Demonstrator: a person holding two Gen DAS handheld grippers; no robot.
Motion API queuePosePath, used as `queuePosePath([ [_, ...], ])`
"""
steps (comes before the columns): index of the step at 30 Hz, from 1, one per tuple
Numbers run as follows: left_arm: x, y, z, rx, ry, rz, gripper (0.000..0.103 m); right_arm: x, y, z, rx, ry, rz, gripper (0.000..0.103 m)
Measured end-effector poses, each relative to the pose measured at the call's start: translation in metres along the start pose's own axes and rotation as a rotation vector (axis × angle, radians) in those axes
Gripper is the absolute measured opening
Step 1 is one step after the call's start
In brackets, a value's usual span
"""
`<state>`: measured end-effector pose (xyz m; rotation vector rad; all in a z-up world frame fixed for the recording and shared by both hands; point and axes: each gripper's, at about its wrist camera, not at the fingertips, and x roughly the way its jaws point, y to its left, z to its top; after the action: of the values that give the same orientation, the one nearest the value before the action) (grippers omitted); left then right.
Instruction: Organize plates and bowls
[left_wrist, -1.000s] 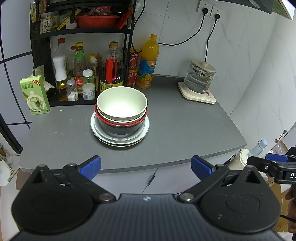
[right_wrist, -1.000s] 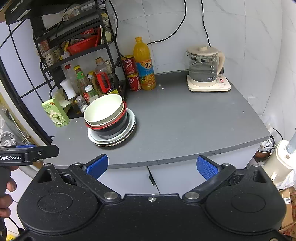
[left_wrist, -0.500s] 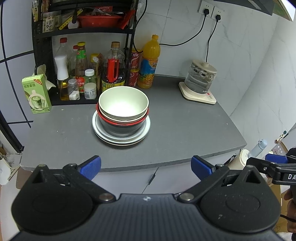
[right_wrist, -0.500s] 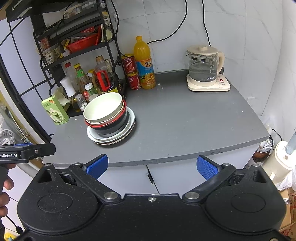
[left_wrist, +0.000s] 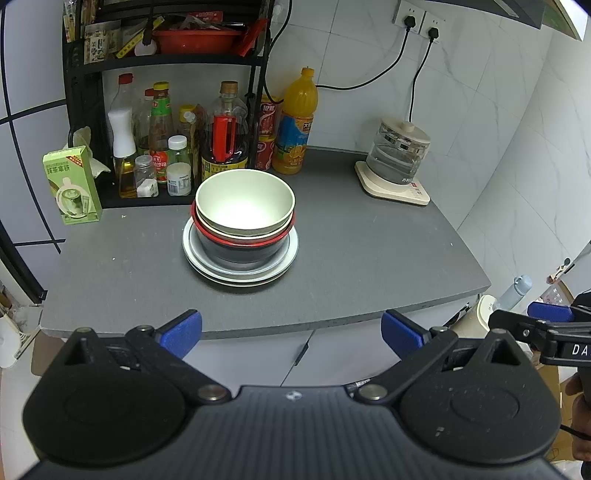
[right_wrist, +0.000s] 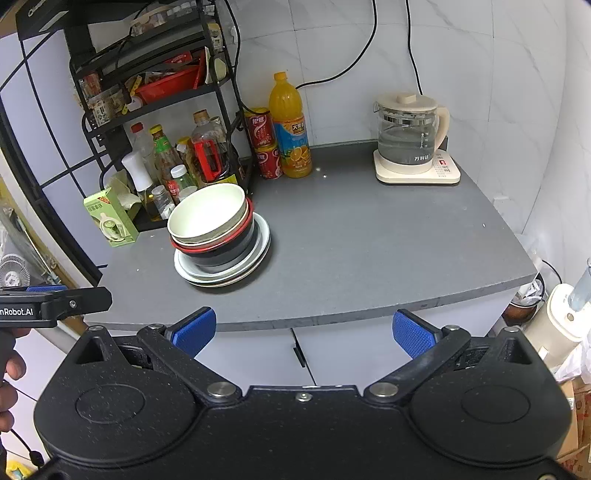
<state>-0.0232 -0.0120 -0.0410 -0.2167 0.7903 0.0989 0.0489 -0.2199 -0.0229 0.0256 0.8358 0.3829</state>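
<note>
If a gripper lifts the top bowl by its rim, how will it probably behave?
The top bowl looks rigid and glossy, so it may slip between the pads. It sits loosely nested and tilted in the red-rimmed bowl, so it should lift free easily. It looks breakable if dropped.

Left gripper: your jaws stand wide apart with nothing between them, short of the worktop's front edge.
Stack: a cream bowl sits nested on top, over a red-rimmed black bowl, all resting on pale plates near the middle of the grey worktop.
Behind the stack: you see a black rack crowded with bottles, and an orange juice bottle just beside it.
Left: a green carton stands upright.
Right: a glass kettle sits on its base, well apart from the stack.
Right gripper: it shows at your frame's right edge, below the worktop.
</note>
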Motion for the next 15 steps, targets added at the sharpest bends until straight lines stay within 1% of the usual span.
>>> queuePosePath([
  [15, -0.0005, 0.0026, -0.0017, -0.001, 0.002, -0.002, 0.102, -0.0015, 0.0039, 0.0002, -0.012, 0.000, 0.001, 0.103],
])
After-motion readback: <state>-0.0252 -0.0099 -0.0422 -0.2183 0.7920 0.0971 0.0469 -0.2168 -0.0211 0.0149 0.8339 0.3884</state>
